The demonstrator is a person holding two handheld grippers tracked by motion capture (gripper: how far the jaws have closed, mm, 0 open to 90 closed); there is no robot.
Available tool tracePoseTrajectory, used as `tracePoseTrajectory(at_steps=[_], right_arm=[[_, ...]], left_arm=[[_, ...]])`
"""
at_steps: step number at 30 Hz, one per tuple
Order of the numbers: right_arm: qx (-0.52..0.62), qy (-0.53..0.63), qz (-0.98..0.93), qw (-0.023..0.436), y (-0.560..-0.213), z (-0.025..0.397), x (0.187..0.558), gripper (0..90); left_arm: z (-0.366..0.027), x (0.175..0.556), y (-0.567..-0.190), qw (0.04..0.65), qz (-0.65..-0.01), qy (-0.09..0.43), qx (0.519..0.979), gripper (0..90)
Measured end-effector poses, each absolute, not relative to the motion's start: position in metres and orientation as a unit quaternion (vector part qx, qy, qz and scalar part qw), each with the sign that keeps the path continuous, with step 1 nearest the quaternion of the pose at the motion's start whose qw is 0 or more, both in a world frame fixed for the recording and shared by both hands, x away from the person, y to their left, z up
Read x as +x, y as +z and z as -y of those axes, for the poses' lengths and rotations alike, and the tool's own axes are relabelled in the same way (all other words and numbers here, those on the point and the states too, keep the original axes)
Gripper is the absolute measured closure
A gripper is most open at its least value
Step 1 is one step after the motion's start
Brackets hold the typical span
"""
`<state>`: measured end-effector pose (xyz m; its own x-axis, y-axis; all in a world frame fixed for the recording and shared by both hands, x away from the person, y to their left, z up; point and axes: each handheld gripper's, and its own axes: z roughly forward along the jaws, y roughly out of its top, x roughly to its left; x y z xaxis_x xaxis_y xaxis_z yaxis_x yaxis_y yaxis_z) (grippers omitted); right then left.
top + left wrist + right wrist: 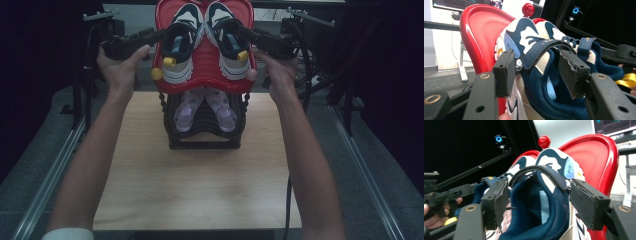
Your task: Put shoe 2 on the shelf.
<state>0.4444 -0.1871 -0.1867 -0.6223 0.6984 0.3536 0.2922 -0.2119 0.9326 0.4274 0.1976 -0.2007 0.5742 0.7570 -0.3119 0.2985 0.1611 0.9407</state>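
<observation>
From up high, two blue and white shoes lie side by side on the red tray [202,62] at the top of the black rack [205,131], and the left gripper [165,35] reaches into the left shoe [179,47] while the right gripper [240,31] reaches into the right shoe [230,47]. In the left gripper view, the jaws stand apart, one on each side of the left shoe's [541,75] wall near the red tray [479,35], and I cannot tell if they squeeze it. In the right gripper view, the jaws are spread wide around the right shoe's [541,205] opening, next to the red tray [596,157].

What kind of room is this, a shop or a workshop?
Probably a lab set up for recording: a bare wooden table framed by metal rails, a mounted camera with a blue light, a monitor behind the shoe rack.
</observation>
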Motion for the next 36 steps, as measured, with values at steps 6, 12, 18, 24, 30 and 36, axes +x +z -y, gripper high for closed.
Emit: tracePoseTrajectory(at_steps=[6,12,18,24,30,36], right_arm=[[0.385,0.682,-0.604,0.150,-0.191,0.199,0.434,34.7],[0.377,0.685,-0.603,0.158,-0.199,0.211,0.422,36.5],[0.364,0.686,-0.611,0.153,-0.211,0.221,0.408,38.4],[0.356,0.681,-0.621,0.157,-0.228,0.230,0.395,38.6],[0.351,0.673,-0.631,0.163,-0.247,0.238,0.385,38.8],[0.355,0.670,-0.634,0.153,-0.270,0.247,0.377,39.1]], left_arm=[[-0.208,0.417,-0.206,0.642,-0.422,0.172,0.616,47.2],[-0.217,0.402,-0.215,0.645,-0.416,0.172,0.618,47.2],[-0.229,0.386,-0.224,0.650,-0.408,0.172,0.617,47.6],[-0.240,0.370,-0.238,0.651,-0.406,0.171,0.618,48.6],[-0.244,0.358,-0.258,0.647,-0.404,0.166,0.625,49.8],[-0.246,0.348,-0.276,0.633,-0.404,0.169,0.638,49.8]])
